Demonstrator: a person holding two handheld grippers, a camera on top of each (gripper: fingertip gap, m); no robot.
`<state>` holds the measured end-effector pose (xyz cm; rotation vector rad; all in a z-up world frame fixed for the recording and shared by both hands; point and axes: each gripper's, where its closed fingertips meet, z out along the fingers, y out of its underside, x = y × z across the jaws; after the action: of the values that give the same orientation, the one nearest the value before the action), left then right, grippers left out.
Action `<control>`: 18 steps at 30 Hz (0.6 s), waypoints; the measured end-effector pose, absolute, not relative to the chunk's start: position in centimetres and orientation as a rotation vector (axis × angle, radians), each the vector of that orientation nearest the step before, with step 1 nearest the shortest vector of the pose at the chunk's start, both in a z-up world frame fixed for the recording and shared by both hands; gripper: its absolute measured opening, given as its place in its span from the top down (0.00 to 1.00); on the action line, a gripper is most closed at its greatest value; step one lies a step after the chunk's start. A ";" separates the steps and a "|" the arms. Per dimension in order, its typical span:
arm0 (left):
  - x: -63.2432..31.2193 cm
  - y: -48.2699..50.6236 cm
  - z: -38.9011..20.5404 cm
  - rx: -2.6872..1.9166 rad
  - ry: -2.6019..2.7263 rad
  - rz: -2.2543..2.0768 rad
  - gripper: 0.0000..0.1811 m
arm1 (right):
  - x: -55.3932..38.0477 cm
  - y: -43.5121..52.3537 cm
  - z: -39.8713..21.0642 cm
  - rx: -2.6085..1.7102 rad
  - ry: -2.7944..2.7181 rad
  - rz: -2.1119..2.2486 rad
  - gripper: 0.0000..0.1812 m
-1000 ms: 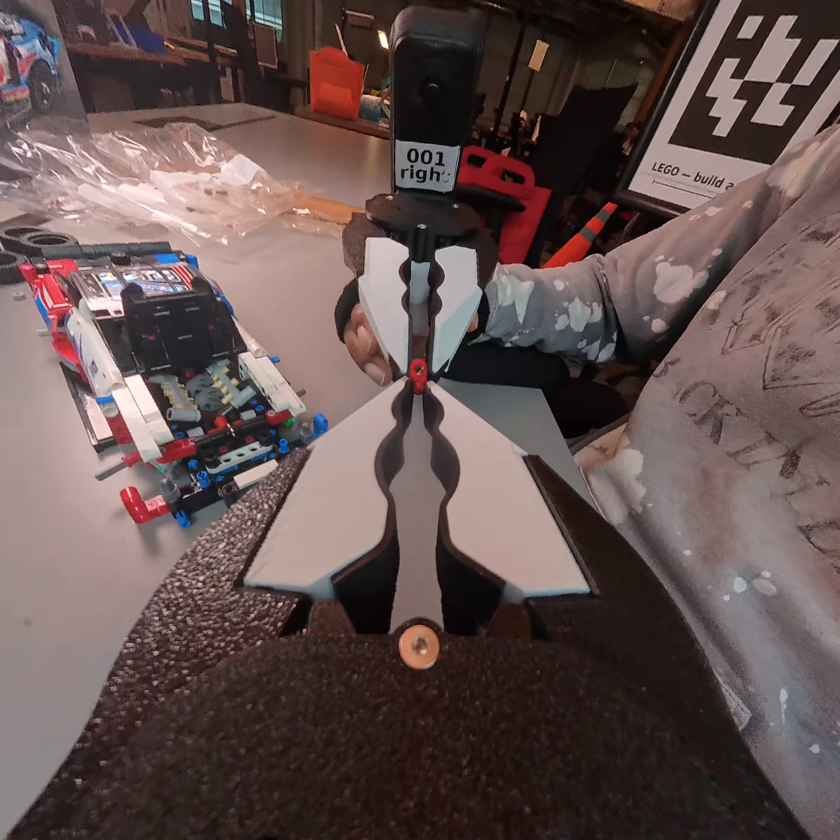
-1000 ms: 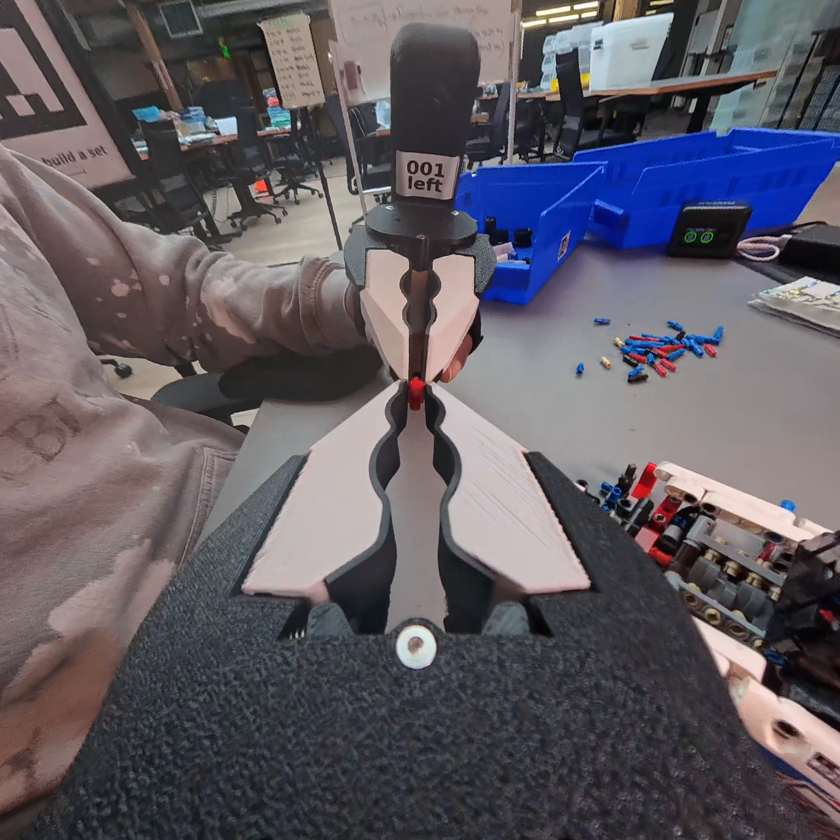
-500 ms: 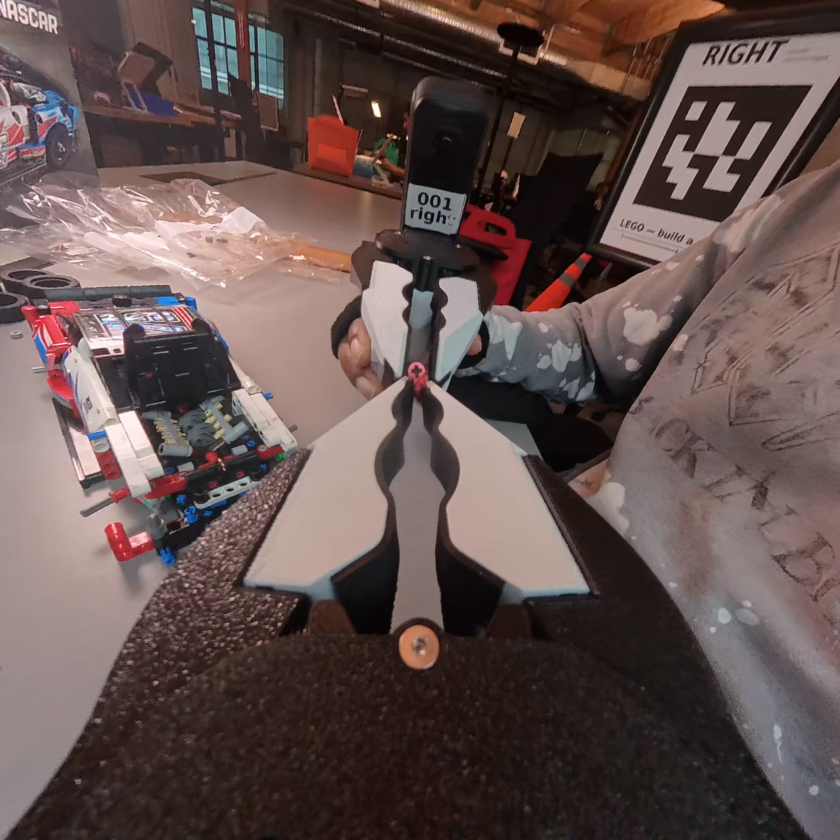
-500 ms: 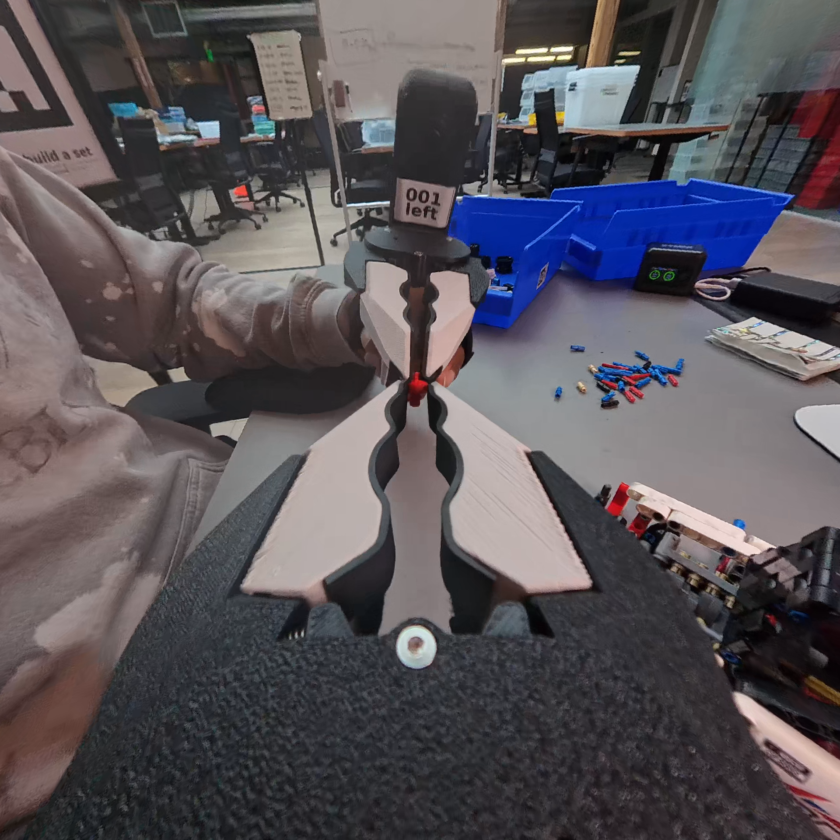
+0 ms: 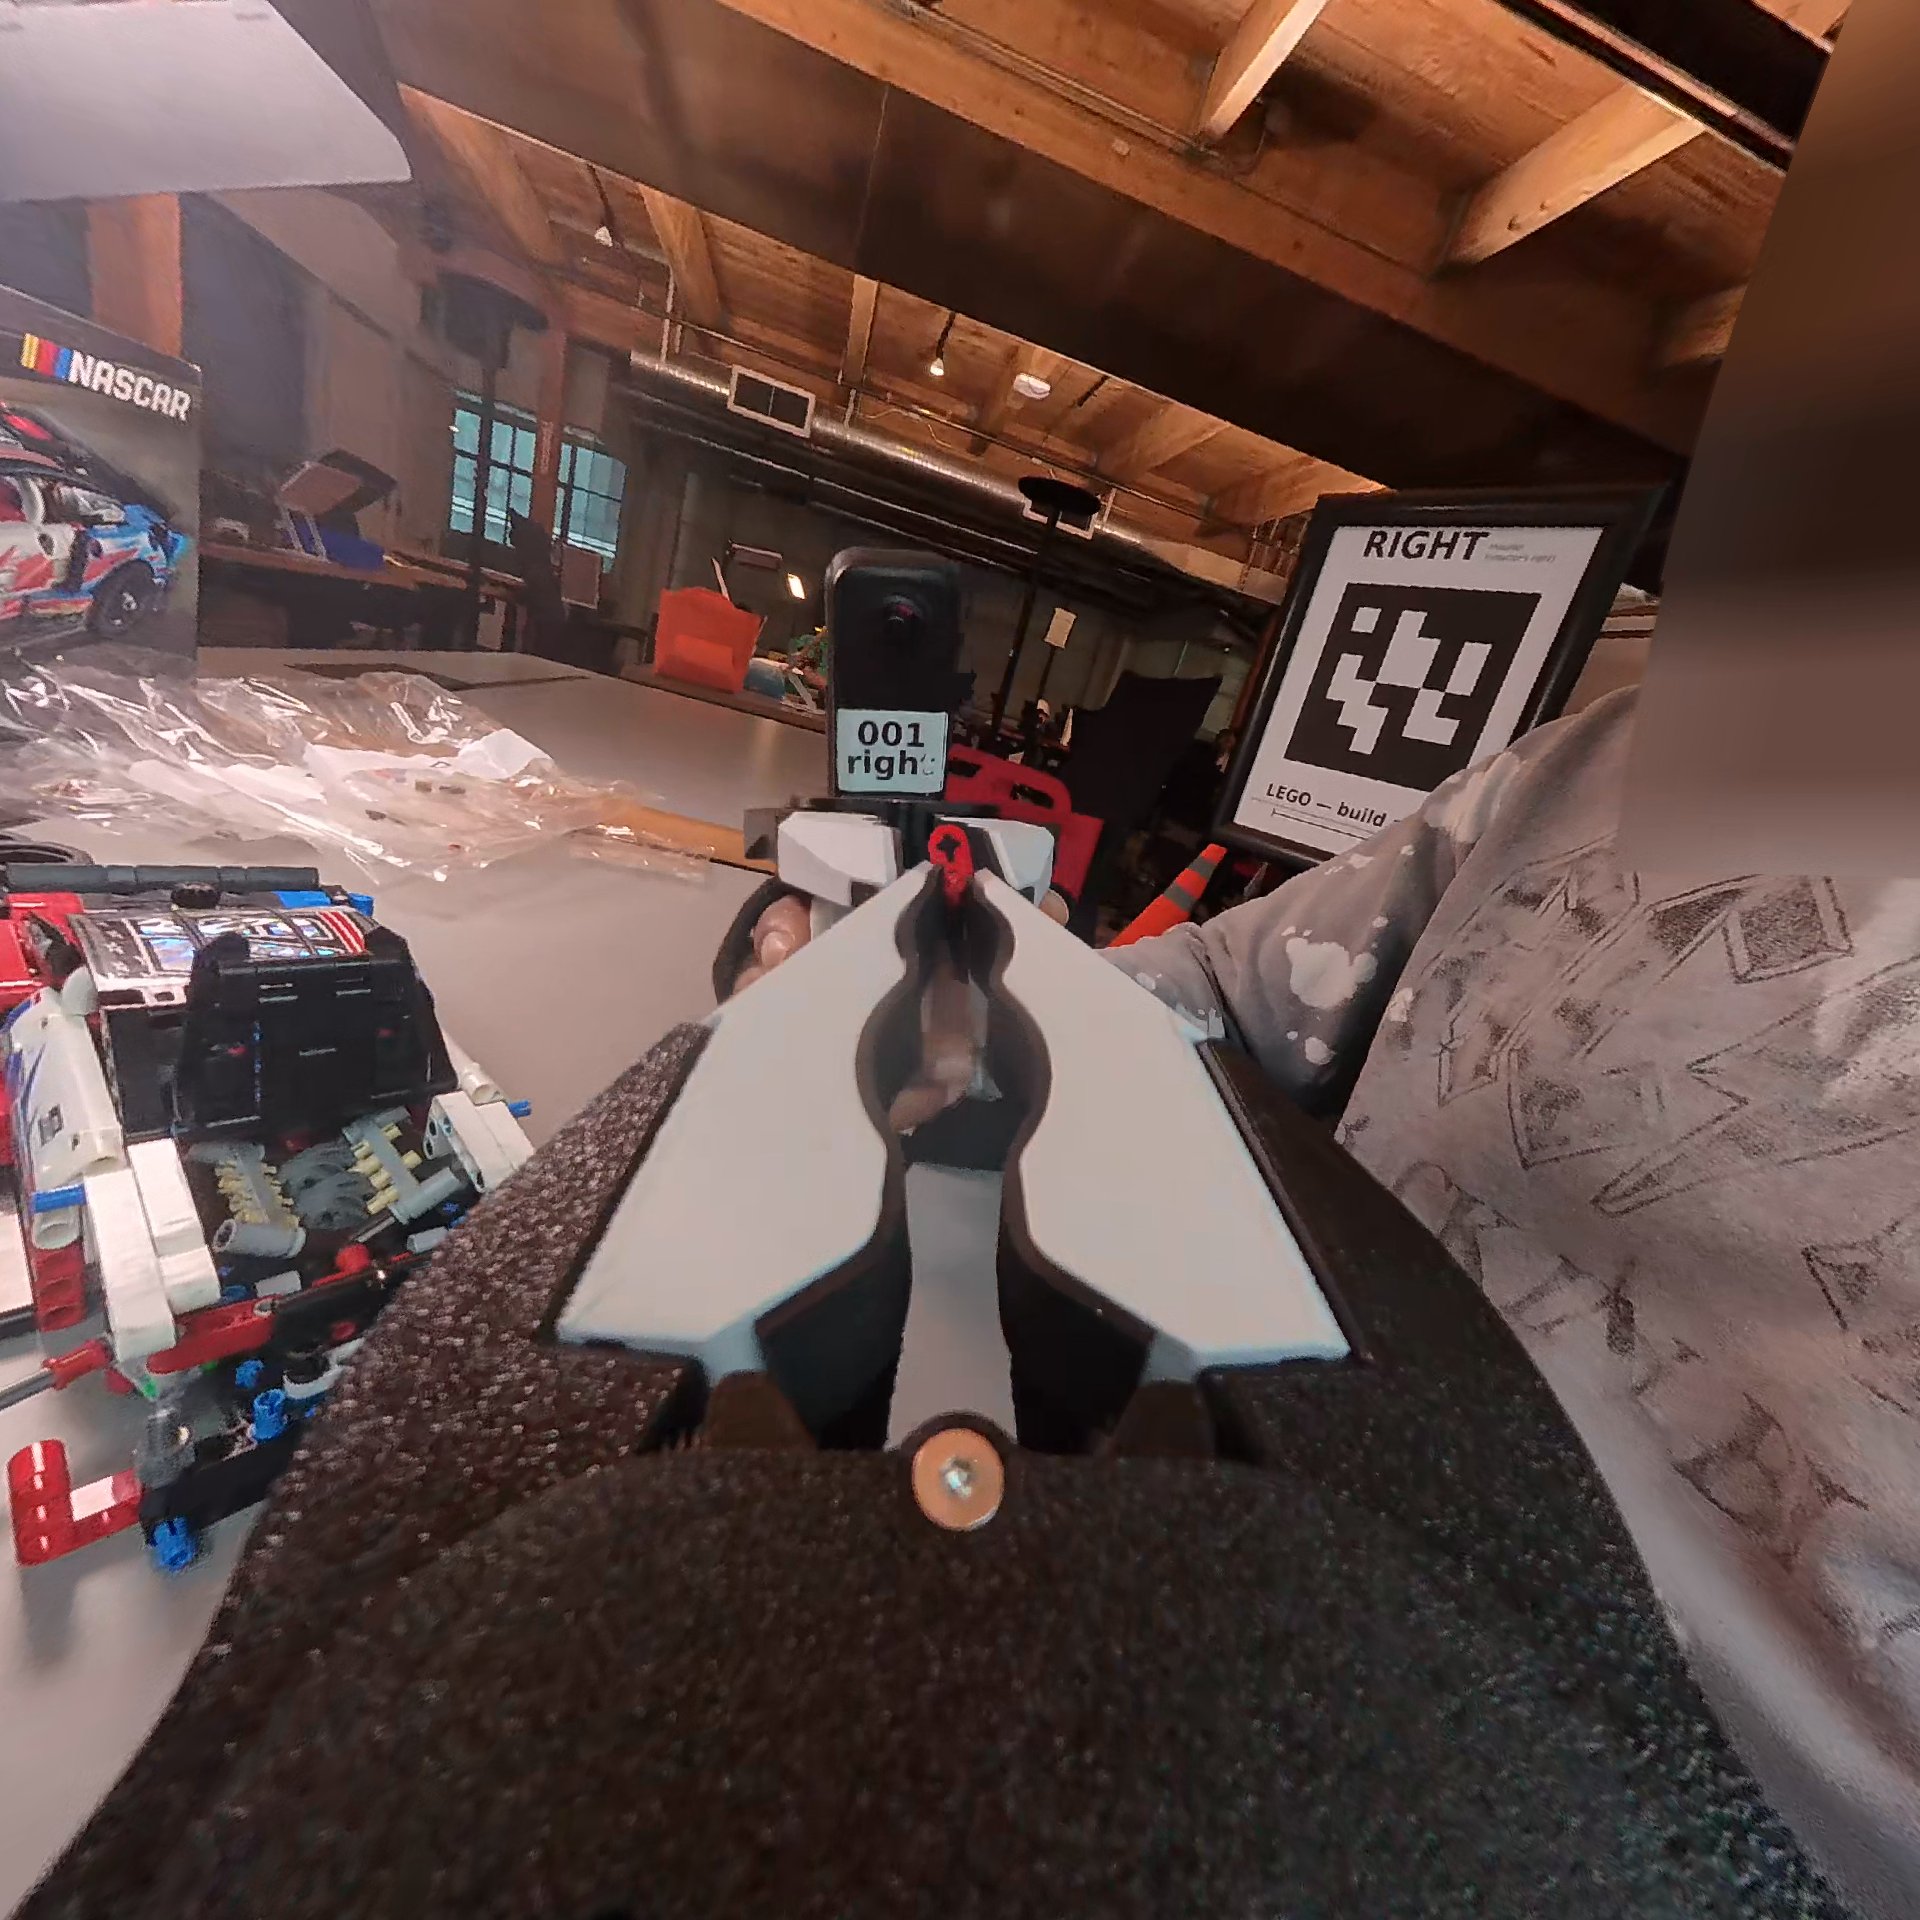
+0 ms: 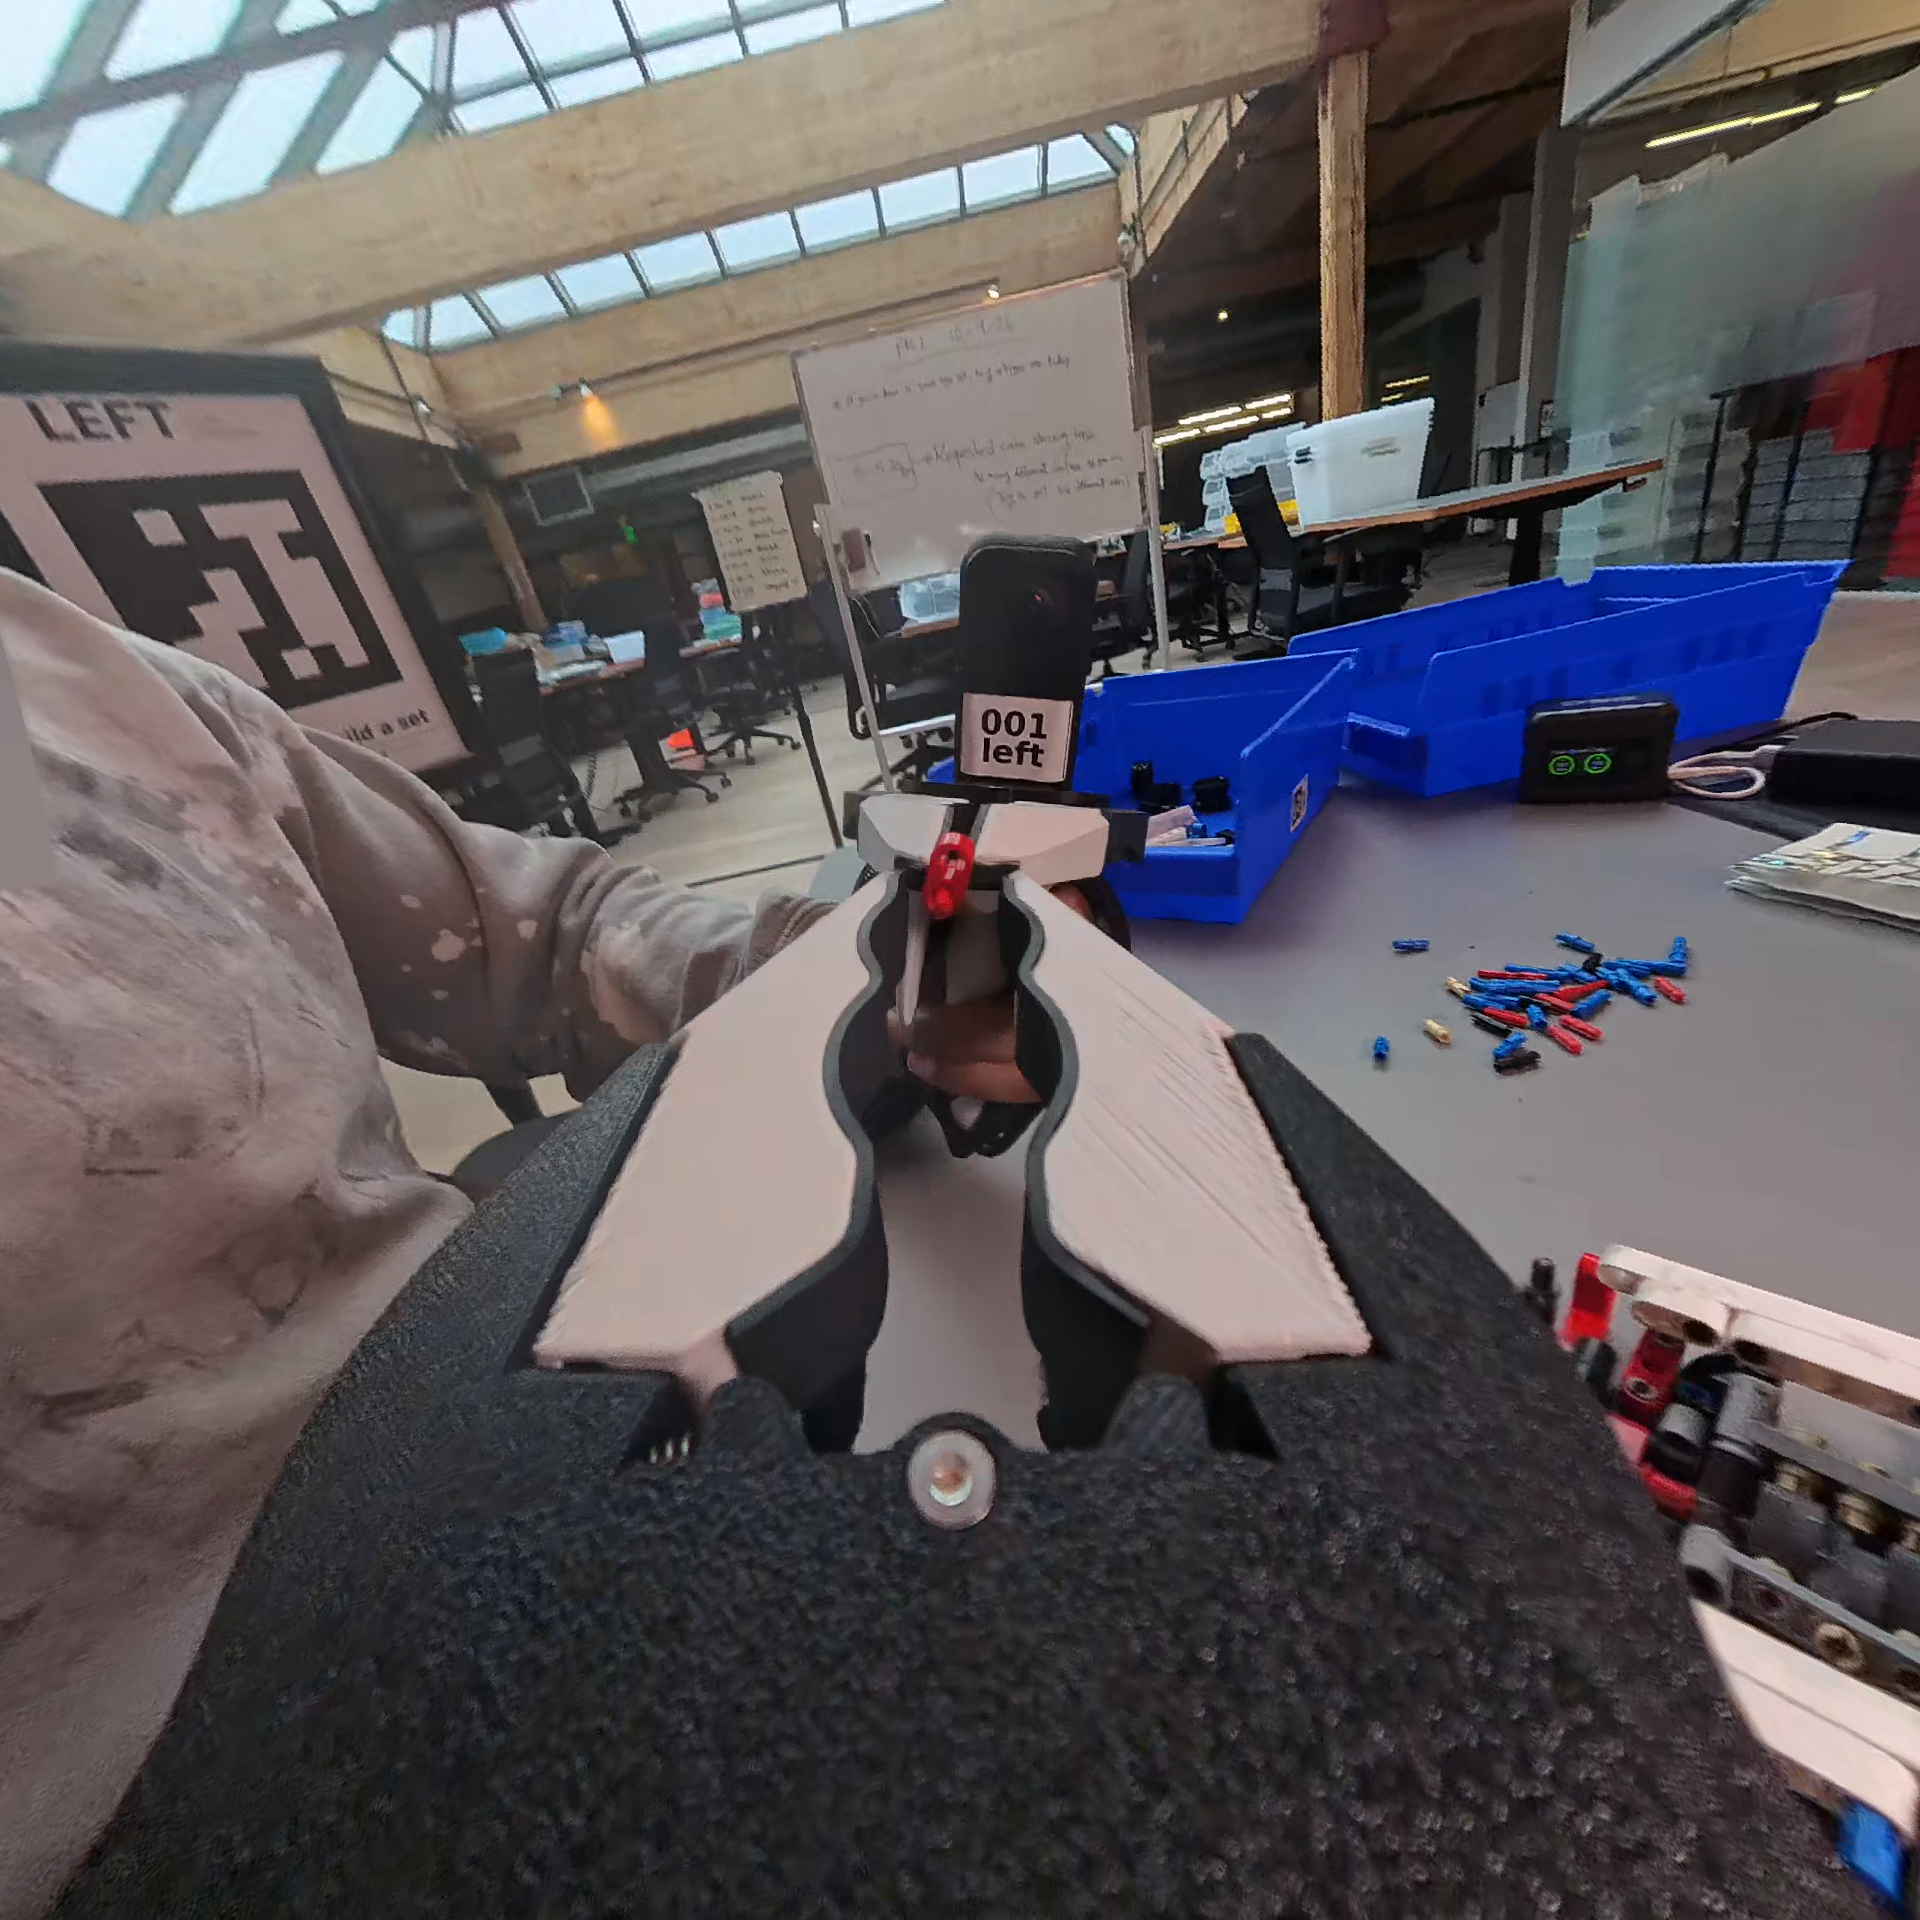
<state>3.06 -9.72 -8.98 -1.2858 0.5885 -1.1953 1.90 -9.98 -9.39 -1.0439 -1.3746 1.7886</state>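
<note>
My two grippers face each other tip to tip above the grey table's near edge. My left gripper (image 5: 951, 883) is shut on a small red toy-brick pin (image 5: 948, 854), which sticks out past its tips. My right gripper (image 6: 949, 885) stands slightly open, its tips on either side of the same red pin (image 6: 948, 871) without pinching it. In the left wrist view the right gripper (image 5: 930, 850) shows head-on with a gap between its fingers. In the right wrist view the left gripper (image 6: 971, 834) shows with its fingers together. A hand holds each one.
A part-built red, white and blue brick car (image 5: 239, 1060) lies on the table, also at the right (image 6: 1766, 1455). Clear plastic bags (image 5: 312, 769), the set's box (image 5: 94, 499), blue bins (image 6: 1455, 717), loose pins (image 6: 1558, 997), a booklet (image 6: 1839, 873). The person's sleeve (image 5: 1558, 1039) is close. Only a small space, under 4 cm, lies between the two pairs of fingers.
Both grippers have tilted upward, so more ceiling shows. The right gripper's fingers have parted from the red pin, while the left gripper still pinches it.
</note>
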 end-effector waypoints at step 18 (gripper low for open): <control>3.2 -10.3 -7.7 -1.248 0.672 -0.867 0.99 | 2.5 -10.6 -7.8 -1.023 -1.329 2.019 0.95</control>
<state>3.21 -10.35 -7.69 -1.2476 0.6725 -0.8665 2.48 -10.60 -7.85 -1.0228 -1.3285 2.0191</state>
